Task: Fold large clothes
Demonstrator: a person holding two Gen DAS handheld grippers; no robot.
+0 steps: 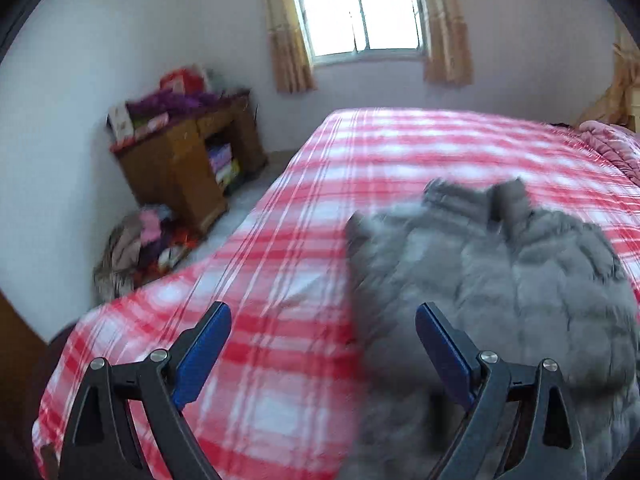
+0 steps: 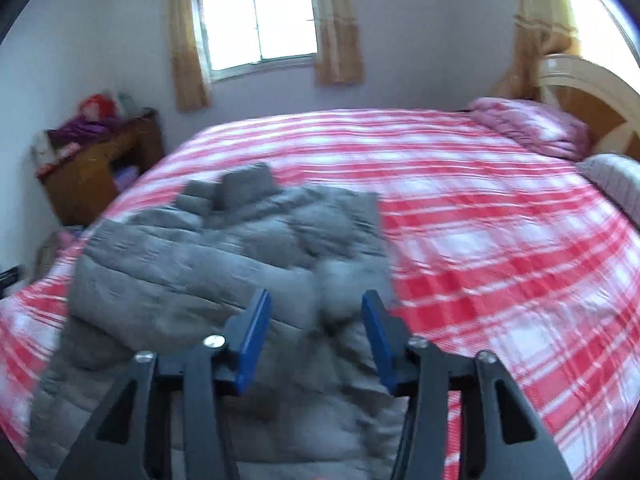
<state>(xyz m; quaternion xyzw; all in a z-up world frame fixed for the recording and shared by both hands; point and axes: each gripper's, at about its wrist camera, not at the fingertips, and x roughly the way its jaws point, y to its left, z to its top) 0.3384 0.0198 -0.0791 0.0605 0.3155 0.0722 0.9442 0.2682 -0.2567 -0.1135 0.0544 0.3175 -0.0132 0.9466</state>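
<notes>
I see grey puffer jacket flat on checked bed | collar end toward window, long axis running away from me | left gripper fingers spread wide, empty | right gripper fingers part-open, gripping nothing

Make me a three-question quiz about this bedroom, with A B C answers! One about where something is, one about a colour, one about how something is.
1. Where does the grey puffy jacket lie?
A. on the bed
B. on the floor
C. on the wooden cabinet

2. What colours is the checked bedsheet?
A. blue and yellow
B. red and white
C. green and black

3. How is the right tool?
A. shut on the jacket
B. out of sight
C. open, holding nothing

Answers: 1 A, the jacket is spread on the sheet. 2 B, red and white stripes cross it. 3 C, its blue pads stand apart with nothing pinched.
</notes>
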